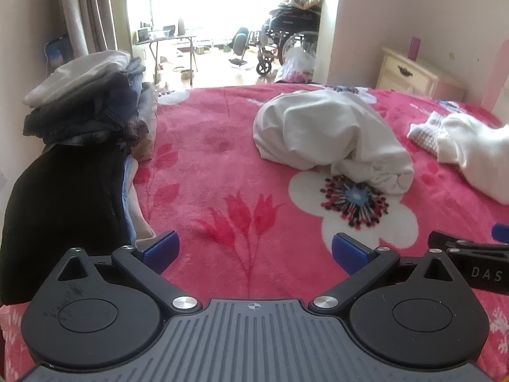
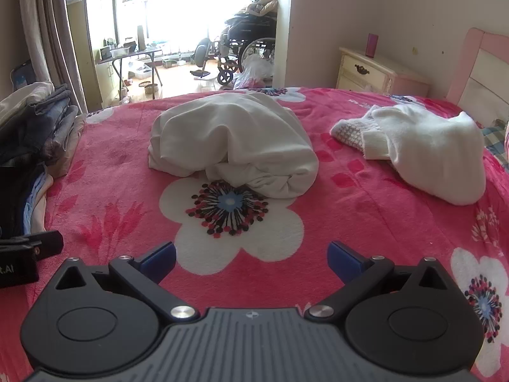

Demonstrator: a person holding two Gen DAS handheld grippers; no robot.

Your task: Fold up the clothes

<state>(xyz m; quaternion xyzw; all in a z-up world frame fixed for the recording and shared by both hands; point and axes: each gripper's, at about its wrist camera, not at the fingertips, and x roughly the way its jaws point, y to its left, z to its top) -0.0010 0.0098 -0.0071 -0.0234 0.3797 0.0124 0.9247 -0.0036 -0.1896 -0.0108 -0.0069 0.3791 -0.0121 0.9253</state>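
Your left gripper (image 1: 254, 250) and right gripper (image 2: 251, 259) hold their fingers wide over the bed (image 2: 366, 216), empty; the right's casing reads "DAS".

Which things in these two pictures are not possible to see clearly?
- Cream garment, both views: bunched up, so its type is hidden.
- White sweater, left wrist view: cut off by the right edge.
- Clothes stack, right wrist view: cut off by the left edge.
- Far room past the doorway, both views: washed out by glare, items too small.
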